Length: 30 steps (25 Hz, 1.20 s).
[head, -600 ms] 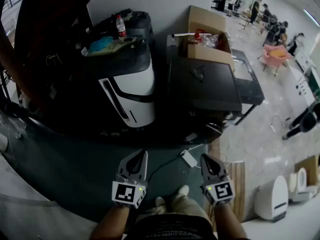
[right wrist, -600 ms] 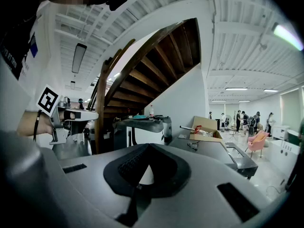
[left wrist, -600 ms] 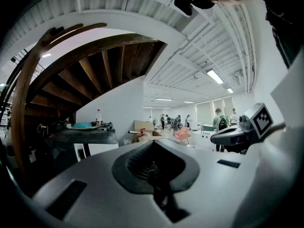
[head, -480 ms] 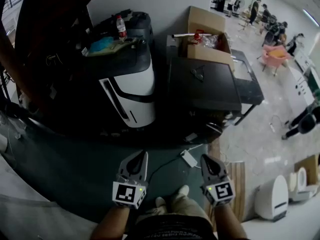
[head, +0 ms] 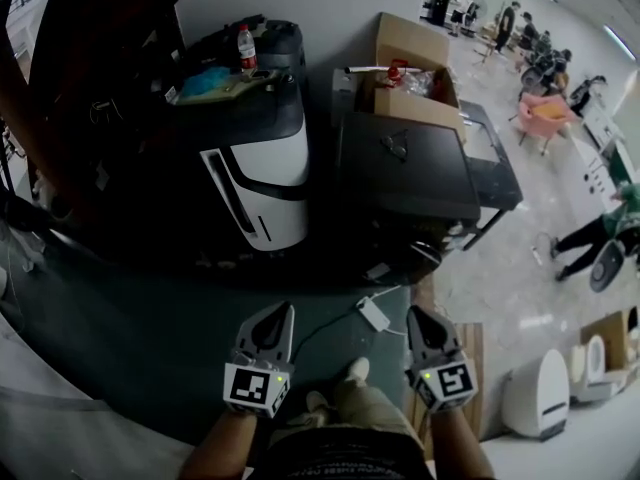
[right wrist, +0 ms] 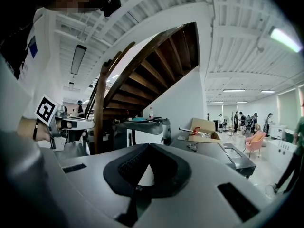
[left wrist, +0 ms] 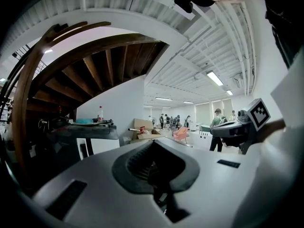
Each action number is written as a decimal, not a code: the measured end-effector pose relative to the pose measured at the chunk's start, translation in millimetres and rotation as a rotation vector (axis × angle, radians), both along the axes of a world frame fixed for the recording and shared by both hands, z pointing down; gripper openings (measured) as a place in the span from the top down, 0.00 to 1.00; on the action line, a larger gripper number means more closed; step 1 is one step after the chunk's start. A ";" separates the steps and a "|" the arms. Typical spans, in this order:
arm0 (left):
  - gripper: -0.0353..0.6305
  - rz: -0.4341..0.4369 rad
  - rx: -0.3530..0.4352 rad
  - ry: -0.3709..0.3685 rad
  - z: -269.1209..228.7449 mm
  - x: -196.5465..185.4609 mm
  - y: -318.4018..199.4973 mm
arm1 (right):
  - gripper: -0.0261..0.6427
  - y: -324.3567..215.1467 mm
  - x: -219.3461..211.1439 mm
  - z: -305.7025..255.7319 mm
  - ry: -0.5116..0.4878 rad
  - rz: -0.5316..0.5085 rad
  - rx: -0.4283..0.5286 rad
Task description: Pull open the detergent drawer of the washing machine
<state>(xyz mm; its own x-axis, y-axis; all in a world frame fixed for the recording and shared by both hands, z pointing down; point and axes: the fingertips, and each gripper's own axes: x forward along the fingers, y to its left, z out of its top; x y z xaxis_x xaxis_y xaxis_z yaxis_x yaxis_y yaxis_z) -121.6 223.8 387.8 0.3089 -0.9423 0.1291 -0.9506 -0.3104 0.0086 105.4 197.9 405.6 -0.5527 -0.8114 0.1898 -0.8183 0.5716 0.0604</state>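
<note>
The washing machine [head: 262,180] is a white-fronted unit with a black top, standing at the far left of the head view beyond a dark floor mat. I cannot make out its detergent drawer. My left gripper [head: 284,311] and right gripper [head: 413,314] are low in that view, side by side, well short of the machine. Both are shut with nothing between their jaws. The left gripper view looks along its closed jaws [left wrist: 153,148] towards the machine [left wrist: 97,144]. The right gripper view shows shut jaws [right wrist: 146,148] and the machine [right wrist: 142,133] ahead.
A black cabinet [head: 405,168] stands right of the machine, with an open cardboard box [head: 418,73] behind it. A bottle [head: 247,48] and clutter sit on the machine's top. A white power adapter [head: 377,314] with its cable lies on the floor. A wooden staircase rises at the left; people stand far right.
The head view has shifted slightly. Both grippers stay shut in almost the same place. A person at the right edge has moved further into view, and the shoe between the grippers has shifted.
</note>
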 end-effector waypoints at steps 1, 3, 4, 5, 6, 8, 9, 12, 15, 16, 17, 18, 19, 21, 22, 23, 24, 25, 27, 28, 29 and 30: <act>0.94 0.000 -0.002 0.000 1.2 -1.6 -0.1 | 0.96 0.2 0.7 1.6 0.007 0.004 -0.001; 0.94 -0.001 0.000 -0.001 1.8 -5.2 -2.0 | 0.96 -0.7 -0.8 5.0 0.013 0.005 -0.008; 0.94 0.000 0.003 -0.001 1.8 -6.9 -3.4 | 0.96 -2.2 -2.8 5.9 0.011 0.004 -0.009; 0.94 0.001 0.006 -0.002 1.8 -8.3 -4.8 | 0.96 -4.6 -5.2 6.0 0.012 0.003 -0.006; 0.94 0.002 0.009 -0.002 1.8 -9.5 -6.2 | 0.96 -7.3 -7.5 5.7 0.014 0.001 0.000; 0.94 0.003 0.011 -0.002 1.2 -10.8 -9.7 | 0.96 -12.3 -11.9 6.5 0.009 -0.003 -0.002; 0.94 0.003 0.012 -0.002 1.0 -11.3 -12.0 | 0.96 -14.6 -14.0 7.4 0.003 -0.007 -0.005; 0.94 0.003 0.008 0.002 2.1 -12.4 -19.9 | 0.96 -20.4 -19.2 8.7 0.002 -0.022 -0.008; 0.94 0.003 -0.004 0.000 5.2 -11.8 -30.7 | 0.96 -25.8 -22.4 12.8 0.011 -0.036 -0.033; 0.94 0.004 -0.005 -0.001 6.4 -10.7 -35.0 | 0.96 -27.8 -23.3 14.9 0.011 -0.039 -0.047; 0.94 0.007 -0.006 -0.002 7.8 -9.0 -39.0 | 0.96 -30.5 -22.9 17.5 0.011 -0.038 -0.055; 0.94 0.012 -0.006 -0.001 9.0 -7.2 -42.5 | 0.96 -34.3 -20.8 20.6 0.014 -0.033 -0.053; 0.94 0.018 -0.005 0.001 10.0 -5.5 -45.7 | 0.96 -38.8 -17.7 23.9 0.017 -0.026 -0.045; 0.94 0.027 -0.007 0.001 11.4 -3.1 -52.7 | 0.96 -47.2 -14.4 28.0 0.020 -0.022 -0.039; 0.94 0.029 -0.010 0.000 12.3 -2.1 -56.7 | 0.96 -50.6 -13.9 29.3 0.023 -0.025 -0.043; 0.94 0.029 -0.013 -0.002 13.3 -1.0 -60.9 | 0.96 -53.4 -13.3 30.9 0.028 -0.031 -0.051; 0.94 0.029 -0.016 -0.003 14.2 0.3 -65.0 | 0.96 -56.3 -12.4 31.9 0.028 -0.034 -0.055; 0.94 0.029 -0.017 -0.005 14.9 2.0 -69.0 | 0.96 -60.3 -11.0 30.9 0.022 -0.030 -0.053; 0.94 0.031 -0.019 -0.011 16.7 5.7 -77.4 | 0.96 -69.6 -7.9 27.1 0.010 -0.017 -0.043; 0.94 0.032 -0.021 -0.014 17.8 7.4 -81.8 | 0.96 -74.0 -6.6 27.0 0.008 -0.016 -0.042; 0.94 0.032 -0.023 -0.015 19.1 8.9 -86.2 | 0.96 -78.1 -5.3 27.8 0.009 -0.015 -0.044; 0.94 0.032 -0.026 -0.017 20.4 10.4 -90.3 | 0.96 -82.0 -3.9 29.0 0.011 -0.013 -0.049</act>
